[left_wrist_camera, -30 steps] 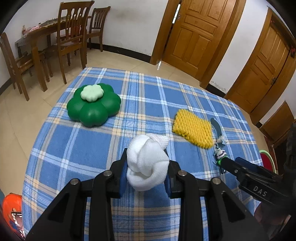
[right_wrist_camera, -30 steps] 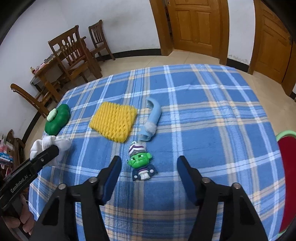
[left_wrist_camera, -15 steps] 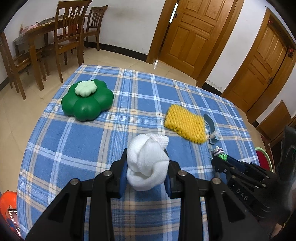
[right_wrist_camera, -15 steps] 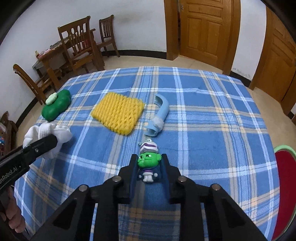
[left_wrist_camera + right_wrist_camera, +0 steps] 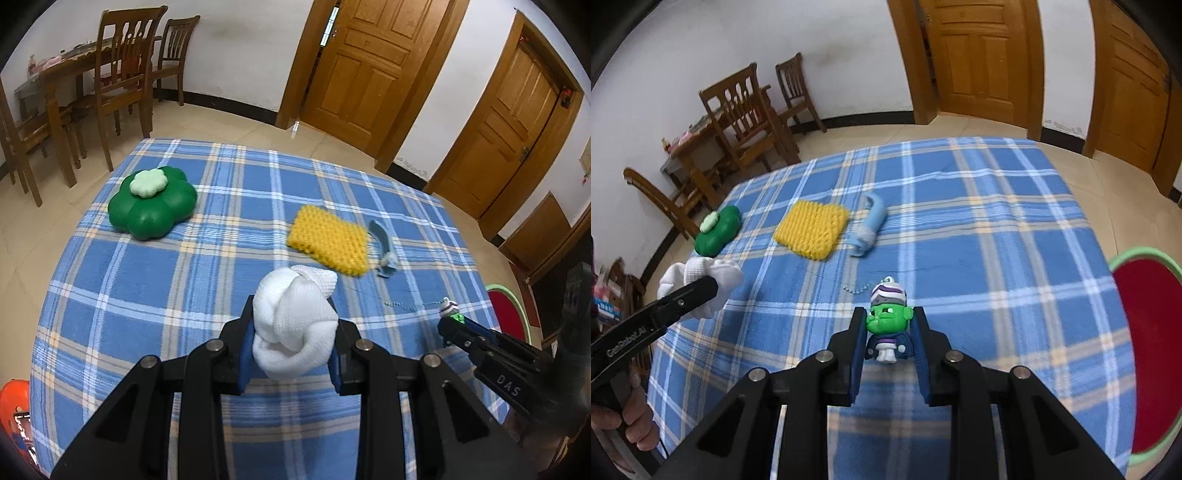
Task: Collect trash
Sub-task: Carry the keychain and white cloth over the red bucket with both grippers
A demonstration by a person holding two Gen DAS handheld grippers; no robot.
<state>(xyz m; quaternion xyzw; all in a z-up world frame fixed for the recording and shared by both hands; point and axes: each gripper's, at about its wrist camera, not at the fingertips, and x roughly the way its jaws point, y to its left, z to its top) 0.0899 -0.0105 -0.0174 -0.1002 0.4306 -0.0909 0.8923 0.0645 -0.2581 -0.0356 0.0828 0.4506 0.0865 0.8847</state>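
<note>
My left gripper (image 5: 293,345) is shut on a white balled-up cloth (image 5: 295,325) and holds it above the blue plaid table (image 5: 147,295). My right gripper (image 5: 888,341) is shut on a small green-faced toy figure (image 5: 886,325) with a bead chain, lifted just off the table. On the table lie a yellow foam net (image 5: 812,234), a light blue curved piece (image 5: 870,227) and a green flower-shaped box (image 5: 718,230). The right gripper (image 5: 452,321) shows at the right of the left wrist view; the cloth (image 5: 701,282) shows at the left of the right wrist view.
A red bin with a green rim (image 5: 1148,332) stands off the table's right edge. Wooden chairs (image 5: 125,74) and a side table stand at the far left. Two wooden doors (image 5: 369,62) are behind. An orange object (image 5: 13,402) sits low at left.
My right gripper closed on the green toy figure and lifted it off the table, the bead chain trailing. My left gripper kept hold of the white cloth.
</note>
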